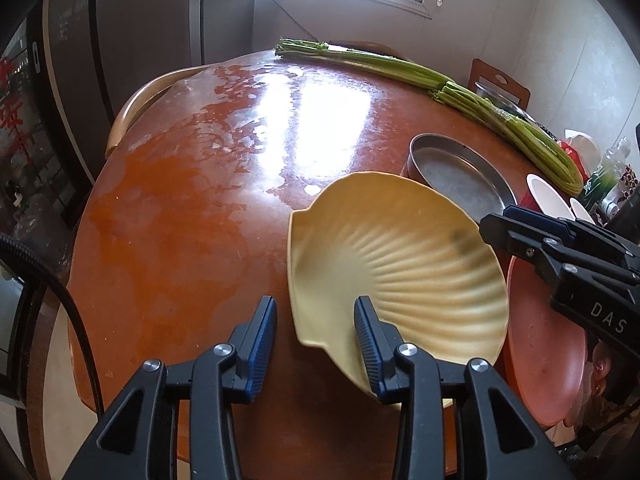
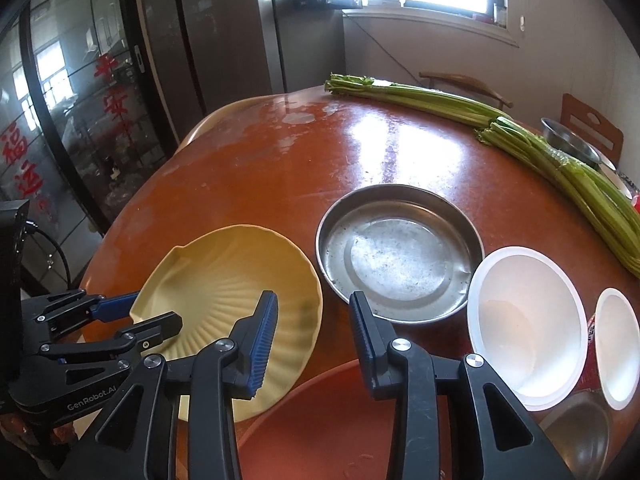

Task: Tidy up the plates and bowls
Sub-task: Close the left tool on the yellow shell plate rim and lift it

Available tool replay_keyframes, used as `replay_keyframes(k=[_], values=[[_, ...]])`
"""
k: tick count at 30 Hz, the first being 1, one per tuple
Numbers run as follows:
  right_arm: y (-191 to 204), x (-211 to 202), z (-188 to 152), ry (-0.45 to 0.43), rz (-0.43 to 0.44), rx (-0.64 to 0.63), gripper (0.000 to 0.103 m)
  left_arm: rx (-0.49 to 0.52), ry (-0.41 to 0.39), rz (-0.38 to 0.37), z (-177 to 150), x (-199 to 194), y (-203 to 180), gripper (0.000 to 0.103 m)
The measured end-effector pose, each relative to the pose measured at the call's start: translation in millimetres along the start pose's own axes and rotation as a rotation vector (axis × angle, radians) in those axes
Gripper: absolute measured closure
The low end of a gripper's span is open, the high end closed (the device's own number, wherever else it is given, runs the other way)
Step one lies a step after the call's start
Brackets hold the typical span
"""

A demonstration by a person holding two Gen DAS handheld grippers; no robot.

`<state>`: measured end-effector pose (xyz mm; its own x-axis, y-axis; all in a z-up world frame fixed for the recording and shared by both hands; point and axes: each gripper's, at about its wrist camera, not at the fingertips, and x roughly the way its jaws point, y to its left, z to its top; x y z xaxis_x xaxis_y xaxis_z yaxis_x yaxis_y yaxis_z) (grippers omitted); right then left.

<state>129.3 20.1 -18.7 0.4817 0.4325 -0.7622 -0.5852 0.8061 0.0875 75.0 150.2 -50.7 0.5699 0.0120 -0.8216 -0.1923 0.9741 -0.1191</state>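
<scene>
A yellow shell-shaped plate (image 1: 400,264) (image 2: 228,300) lies tilted, its right side resting on a pink plate (image 1: 548,360) (image 2: 332,420). My left gripper (image 1: 316,332) (image 2: 158,310) straddles the yellow plate's left rim. Its right finger lies over the ribbed inside, and a strip of table shows between the left pad and the rim. My right gripper (image 2: 314,320) (image 1: 486,228) hovers over the pink plate's far edge, jaws apart with nothing between them. Beyond it sit a round steel pan (image 2: 400,252) (image 1: 460,176) and two white bowls (image 2: 528,328) (image 2: 616,344).
The round red-brown table (image 1: 200,200) carries two long bundles of green stalks (image 2: 520,140) along its far right side, with a steel bowl (image 2: 568,140) behind them. Another steel dish (image 2: 576,428) lies at the near right. Wooden chairs stand at the far edge, below a window.
</scene>
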Motion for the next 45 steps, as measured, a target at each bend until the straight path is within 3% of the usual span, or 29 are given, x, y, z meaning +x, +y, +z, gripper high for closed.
replay_keyframes(k=[7, 12, 21, 30, 45], values=[[8, 25, 0, 0.069, -0.015, -0.001, 0.065, -0.004, -0.006, 0.018, 4, 1, 10, 0.063], [16, 35, -1, 0.105, 0.017, -0.019, 0.064, 0.008, -0.016, -0.016, 6, 3, 9, 0.063], [26, 21, -2, 0.055, 0.061, 0.014, 0.063, -0.012, -0.005, -0.056, 18, 8, 18, 0.063], [45, 20, 18, 0.024, 0.079, 0.065, 0.063, 0.003, -0.026, -0.028, 43, 5, 38, 0.063], [54, 42, 15, 0.068, 0.056, 0.094, 0.063, 0.04, -0.03, -0.02, 73, 29, 50, 0.063]])
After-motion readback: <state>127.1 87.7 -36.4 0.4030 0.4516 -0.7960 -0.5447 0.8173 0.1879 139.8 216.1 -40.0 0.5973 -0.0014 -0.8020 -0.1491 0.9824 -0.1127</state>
